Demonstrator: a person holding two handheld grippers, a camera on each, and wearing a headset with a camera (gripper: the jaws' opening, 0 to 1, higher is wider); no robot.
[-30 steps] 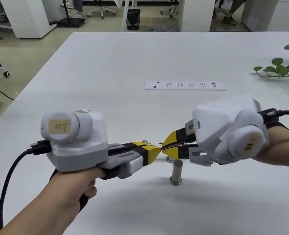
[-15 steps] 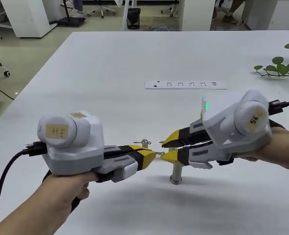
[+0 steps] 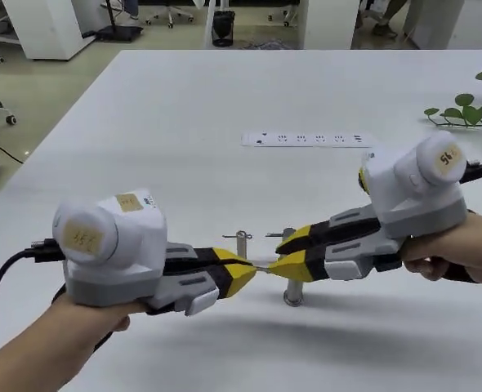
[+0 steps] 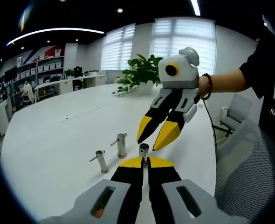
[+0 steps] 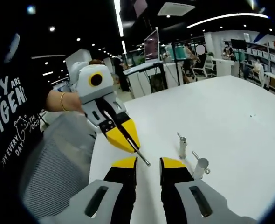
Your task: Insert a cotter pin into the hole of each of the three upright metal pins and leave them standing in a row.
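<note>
My left tongs (image 4: pixel 145 162) were clenched on a thin bright wire that stuck out past their yellow tips. I took it for the cotter pin (image 5: pixel 141 156), though it was too fine to show its loop. My right tongs (image 4: pixel 149 140) stood released, jaws spread, facing the left ones tip to tip, with the wire's free end reaching between them. A second earlier the right tongs had been nose to nose with the left tips, their housing turned toward me. Since then the hand had rolled over and the jaws stood plainly apart. I judged that the wire now sat in the left hold alone, ready for threading.

Just beyond the left tips stood the third metal pin (image 4: pixel 143 150), upright, with nothing through it yet. In a row beside it, the middle metal pin (image 4: pixel 121 145) and the far metal pin (image 4: pixel 100 161) each carried a crosswise wire near the top, so two of three looked done. The pins were short dull-steel cylinders with a wider foot and a dark open top. The worktop (image 3: pixel 184 122) was smooth matte white, with a white power strip (image 3: pixel 310 141) farther back.
</note>
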